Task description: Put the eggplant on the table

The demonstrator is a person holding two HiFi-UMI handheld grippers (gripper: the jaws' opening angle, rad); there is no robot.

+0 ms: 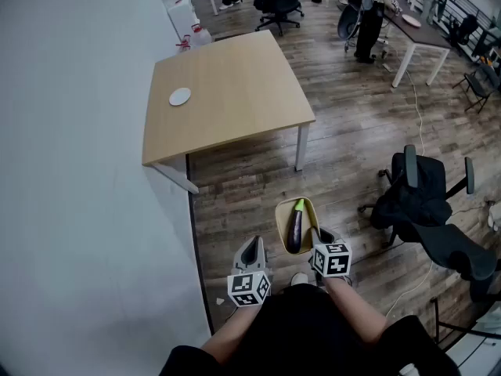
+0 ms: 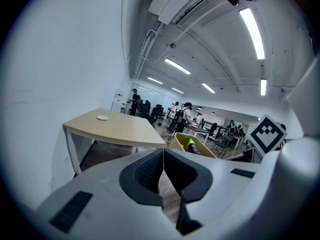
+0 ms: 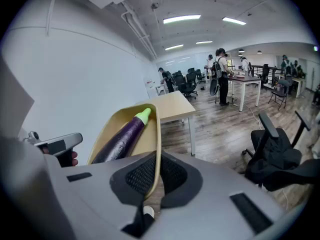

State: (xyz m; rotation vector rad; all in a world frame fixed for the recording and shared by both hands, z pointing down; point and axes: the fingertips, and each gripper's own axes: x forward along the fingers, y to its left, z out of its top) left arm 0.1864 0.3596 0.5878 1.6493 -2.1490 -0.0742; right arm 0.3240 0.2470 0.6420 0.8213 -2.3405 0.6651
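A purple eggplant [image 1: 296,227] with a green stem lies in a shallow tan bowl [image 1: 280,212], held above the wooden floor in front of me. My right gripper [image 1: 314,240] is shut on the bowl's rim; in the right gripper view the rim [image 3: 157,134] passes between the pads and the eggplant [image 3: 122,136] lies along the bowl. My left gripper [image 1: 252,251] hangs beside it, shut and empty, its jaws [image 2: 163,165] meeting. The bowl [image 2: 179,142] shows just right of them. The light wooden table [image 1: 227,92] stands ahead against the wall.
A small white disc [image 1: 180,96] lies on the table's left part. A black office chair [image 1: 427,210] stands to my right. A pale wall [image 1: 70,171] runs along the left. People, desks and chairs fill the far room.
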